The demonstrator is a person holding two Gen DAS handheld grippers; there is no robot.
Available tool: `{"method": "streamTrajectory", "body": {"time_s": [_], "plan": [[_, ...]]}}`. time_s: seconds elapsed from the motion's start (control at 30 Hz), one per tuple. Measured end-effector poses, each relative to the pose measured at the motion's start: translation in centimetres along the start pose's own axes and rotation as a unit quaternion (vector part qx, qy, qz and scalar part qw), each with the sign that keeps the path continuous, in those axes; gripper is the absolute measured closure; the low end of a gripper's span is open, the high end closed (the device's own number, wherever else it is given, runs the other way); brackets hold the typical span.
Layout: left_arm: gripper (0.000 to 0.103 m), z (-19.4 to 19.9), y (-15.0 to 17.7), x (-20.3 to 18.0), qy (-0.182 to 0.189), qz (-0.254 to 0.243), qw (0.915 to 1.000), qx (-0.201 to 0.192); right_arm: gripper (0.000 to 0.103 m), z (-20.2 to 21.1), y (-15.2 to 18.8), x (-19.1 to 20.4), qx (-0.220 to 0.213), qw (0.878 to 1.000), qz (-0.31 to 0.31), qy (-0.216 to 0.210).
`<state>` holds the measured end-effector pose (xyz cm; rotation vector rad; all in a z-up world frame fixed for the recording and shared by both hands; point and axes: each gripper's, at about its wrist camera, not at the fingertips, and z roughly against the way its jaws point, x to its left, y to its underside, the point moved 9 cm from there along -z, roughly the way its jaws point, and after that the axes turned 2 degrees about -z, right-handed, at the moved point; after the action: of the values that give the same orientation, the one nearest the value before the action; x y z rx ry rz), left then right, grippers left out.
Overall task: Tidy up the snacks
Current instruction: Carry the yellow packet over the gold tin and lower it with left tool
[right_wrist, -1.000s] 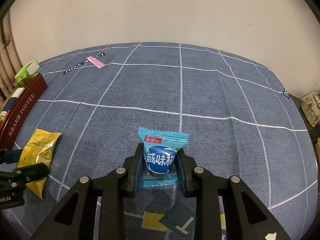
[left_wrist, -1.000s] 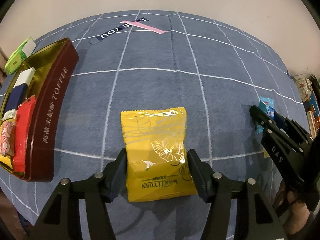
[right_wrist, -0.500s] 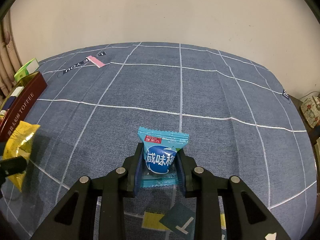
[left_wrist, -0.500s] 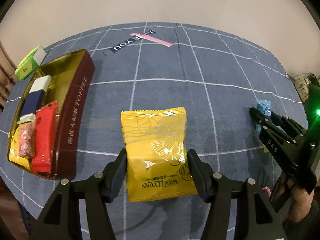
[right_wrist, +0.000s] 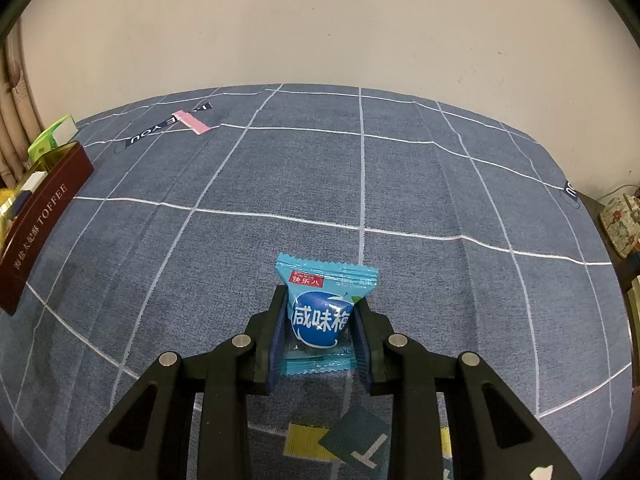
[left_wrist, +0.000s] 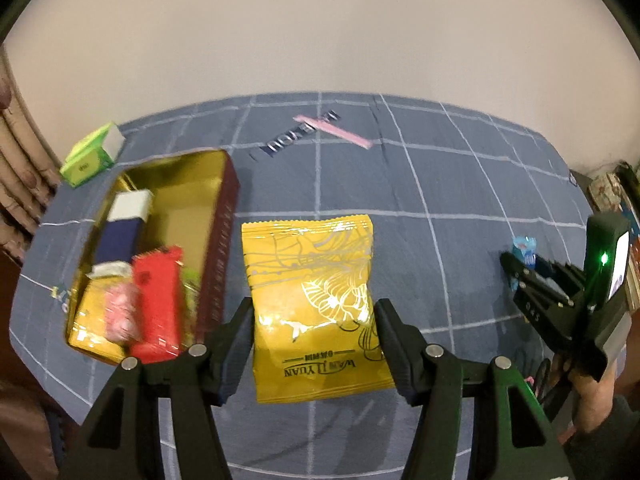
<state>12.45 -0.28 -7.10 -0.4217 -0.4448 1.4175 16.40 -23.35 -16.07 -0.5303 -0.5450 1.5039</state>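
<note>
My left gripper (left_wrist: 314, 322) is shut on a yellow snack bag (left_wrist: 312, 304), held up above the blue checked cloth (left_wrist: 400, 184). To its left stands the open maroon toffee tin (left_wrist: 218, 248) with a gold inside, holding a red packet (left_wrist: 156, 300), a white-and-navy bar (left_wrist: 124, 224) and other snacks. My right gripper (right_wrist: 320, 320) is shut on a small blue candy packet (right_wrist: 324, 308), low over the cloth. In the left wrist view that right gripper (left_wrist: 524, 268) shows at the right edge with the blue candy packet (left_wrist: 524, 250) at its tip.
A green-and-white box (left_wrist: 92, 156) lies behind the tin near the curtain. A pink strip (left_wrist: 336, 132) lies across a printed label at the far side of the cloth. Boxes and clutter (right_wrist: 620, 220) stand off the table's right edge. The tin's side (right_wrist: 36, 224) shows at left.
My left gripper has risen with the yellow bag and shifted toward the tin, so more of the tin's inside shows. The right gripper and its blue packet have not moved.
</note>
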Motion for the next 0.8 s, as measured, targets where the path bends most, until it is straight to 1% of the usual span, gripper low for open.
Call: {"method": "streamTrajectory", "body": {"time_s": [0.17, 0.3, 0.57, 0.8], "plan": [[0.042, 1.0, -1.2, 3.1, -0.017, 0.018, 0.9996, -0.013, 0.077, 0.0, 0.0, 0.0, 0.000, 1.000, 0.001, 0.001], [0.042, 1.2, -1.5, 6.1, -0.040, 0.032, 0.9985, -0.016, 0.077, 0.1, 0.0, 0.0, 0.000, 1.000, 0.001, 0.001], [0.042, 0.7, -1.9, 12.5, -0.085, 0.066, 0.9941, -0.005, 0.077, 0.0, 0.0, -0.1, 0.000, 1.000, 0.001, 0.002], [0.042, -0.3, -1.4, 15.3, -0.106, 0.056, 0.9927, 0.015, 0.077, 0.0, 0.0, 0.0, 0.000, 1.000, 0.002, 0.003]]}}
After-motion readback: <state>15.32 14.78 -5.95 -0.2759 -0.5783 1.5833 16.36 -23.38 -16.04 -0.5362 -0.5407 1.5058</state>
